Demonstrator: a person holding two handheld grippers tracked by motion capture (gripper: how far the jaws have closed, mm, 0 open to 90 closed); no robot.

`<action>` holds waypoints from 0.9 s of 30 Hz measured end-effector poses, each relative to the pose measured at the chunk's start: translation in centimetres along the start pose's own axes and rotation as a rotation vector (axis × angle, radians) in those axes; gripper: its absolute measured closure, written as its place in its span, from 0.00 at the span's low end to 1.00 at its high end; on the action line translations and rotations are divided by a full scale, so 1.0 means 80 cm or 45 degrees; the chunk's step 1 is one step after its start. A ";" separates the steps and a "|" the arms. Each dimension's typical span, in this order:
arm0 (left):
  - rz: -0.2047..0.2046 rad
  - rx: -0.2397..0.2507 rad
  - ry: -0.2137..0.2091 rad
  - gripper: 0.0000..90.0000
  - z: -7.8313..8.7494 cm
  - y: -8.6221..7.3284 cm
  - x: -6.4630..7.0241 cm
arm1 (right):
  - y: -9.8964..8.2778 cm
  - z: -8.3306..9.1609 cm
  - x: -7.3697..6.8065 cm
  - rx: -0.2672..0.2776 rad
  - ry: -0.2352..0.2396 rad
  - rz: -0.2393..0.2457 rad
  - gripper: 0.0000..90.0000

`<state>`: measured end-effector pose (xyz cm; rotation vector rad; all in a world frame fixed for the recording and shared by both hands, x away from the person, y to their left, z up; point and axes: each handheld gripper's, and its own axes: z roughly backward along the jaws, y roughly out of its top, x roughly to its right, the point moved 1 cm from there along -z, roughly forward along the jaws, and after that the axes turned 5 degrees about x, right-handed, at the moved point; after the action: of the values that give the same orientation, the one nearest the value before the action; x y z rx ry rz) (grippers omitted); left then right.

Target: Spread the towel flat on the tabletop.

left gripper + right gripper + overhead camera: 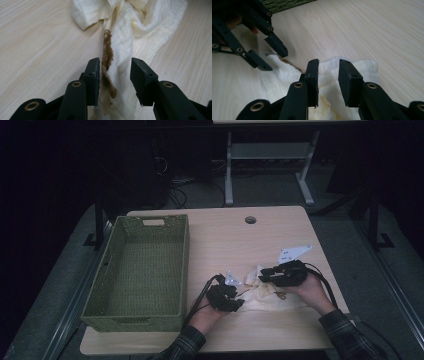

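Left gripper view is showing the cream cloth [130, 37] lying bunched on the table [37, 50], its brown-edged fold running lengthwise straight away between the left gripper's [115, 75] parted jaws. The right gripper [328, 75], jaws also apart, is straddling the cloth's opposite end, facing the left.

Both black tools [115, 75] [328, 80] have brass-coloured rivets and trailing black cables; the sleeves [345, 330] look dark plaid, perhaps.
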<state>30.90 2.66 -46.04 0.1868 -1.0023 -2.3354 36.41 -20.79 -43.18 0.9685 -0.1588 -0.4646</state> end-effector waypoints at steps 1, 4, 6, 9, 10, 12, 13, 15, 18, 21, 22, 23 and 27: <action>-0.004 -0.003 0.000 0.66 0.000 0.000 0.000 | 0.000 -0.005 0.001 -0.008 -0.003 0.002 0.76; -0.009 -0.007 -0.004 0.67 -0.001 0.000 0.001 | -0.003 -0.017 0.003 -0.032 -0.001 -0.004 0.74; -0.009 -0.010 -0.008 0.68 -0.002 0.000 0.001 | -0.006 -0.026 0.004 -0.055 -0.008 -0.004 0.73; -0.013 -0.017 -0.012 0.69 -0.003 0.000 0.001 | -0.012 -0.037 0.005 -0.098 -0.023 0.001 0.73; -0.012 -0.018 -0.013 0.69 -0.004 -0.001 0.002 | -0.013 -0.039 0.005 -0.103 -0.024 -0.006 0.74; -0.010 -0.018 -0.015 0.69 -0.005 -0.001 0.002 | -0.016 -0.042 0.006 -0.118 -0.036 0.001 0.83; -0.004 -0.018 -0.018 0.69 -0.006 -0.002 0.002 | -0.017 -0.042 0.006 -0.122 -0.042 -0.005 0.88; 0.007 -0.020 -0.023 0.70 -0.007 -0.002 0.002 | -0.018 -0.042 0.008 -0.129 -0.036 -0.006 0.96; 0.006 -0.018 -0.025 0.71 -0.007 -0.002 0.002 | -0.018 -0.041 0.009 -0.119 -0.033 0.007 0.98; -0.008 -0.019 -0.022 0.72 -0.007 -0.002 0.002 | -0.012 -0.030 0.009 -0.074 -0.049 -0.003 0.98; -0.003 -0.018 -0.024 0.73 -0.007 -0.002 0.002 | -0.011 -0.026 0.011 -0.060 -0.049 0.004 0.98; 0.001 -0.018 -0.023 0.73 -0.007 -0.002 0.002 | -0.009 -0.022 0.012 -0.044 -0.055 0.002 0.98; 0.008 -0.007 -0.020 0.73 -0.008 -0.002 0.003 | -0.002 -0.002 0.023 0.012 -0.084 -0.006 0.98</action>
<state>30.82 2.24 -46.56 0.1635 -1.0028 -2.3369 38.04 -21.55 -43.53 0.9636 -0.2184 -0.5007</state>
